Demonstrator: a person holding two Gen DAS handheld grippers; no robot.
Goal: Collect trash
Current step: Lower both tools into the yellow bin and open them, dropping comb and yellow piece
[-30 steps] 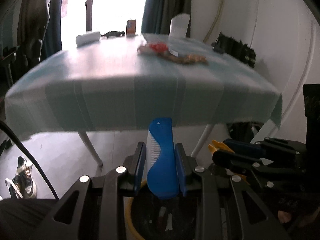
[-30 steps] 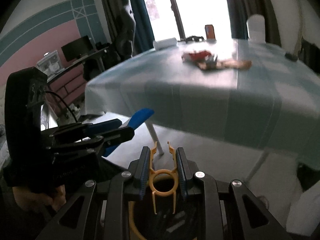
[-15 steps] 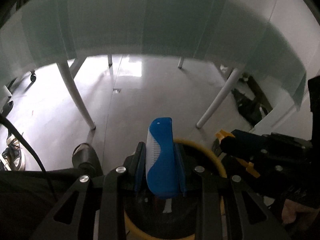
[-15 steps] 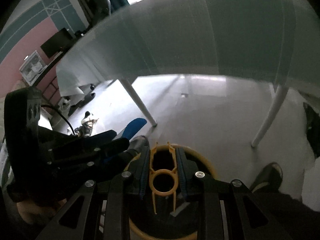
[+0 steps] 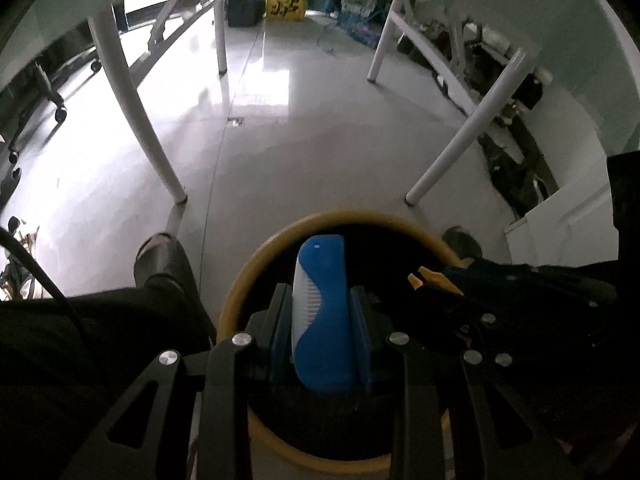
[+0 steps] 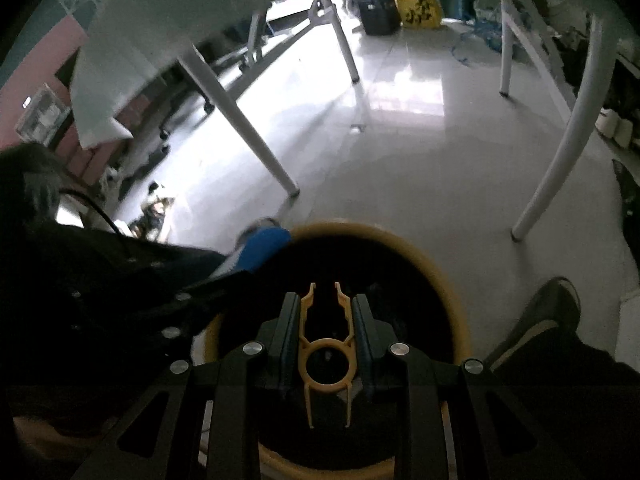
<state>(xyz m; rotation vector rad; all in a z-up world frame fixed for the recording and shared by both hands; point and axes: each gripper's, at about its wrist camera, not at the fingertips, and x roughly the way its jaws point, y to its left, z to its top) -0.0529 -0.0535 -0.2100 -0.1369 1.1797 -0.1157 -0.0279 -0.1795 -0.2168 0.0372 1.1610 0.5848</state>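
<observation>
My left gripper (image 5: 322,300) is shut on a blue and white plastic piece (image 5: 322,312) that stands up between its pads. It hangs over the dark mouth of a round bin with a yellow rim (image 5: 256,264). My right gripper (image 6: 326,308) is shut on a thin yellow plastic clip (image 6: 326,354) with a ring and two prongs, over the same bin (image 6: 444,276). In the left wrist view the right gripper (image 5: 436,280) shows at the right with the yellow clip tip (image 5: 420,278). The blue piece (image 6: 262,248) shows at the left in the right wrist view.
White table legs (image 5: 136,120) (image 5: 464,136) (image 6: 248,128) stand on the glossy grey floor just beyond the bin. A person's shoes (image 5: 160,256) (image 6: 548,312) flank the bin. A yellow bag (image 5: 286,0) and dark boxes sit far back under the table.
Both grippers have sunk and tipped downward, from facing the tabletop to looking under the table and into the bin. Each keeps its hold on its piece.
</observation>
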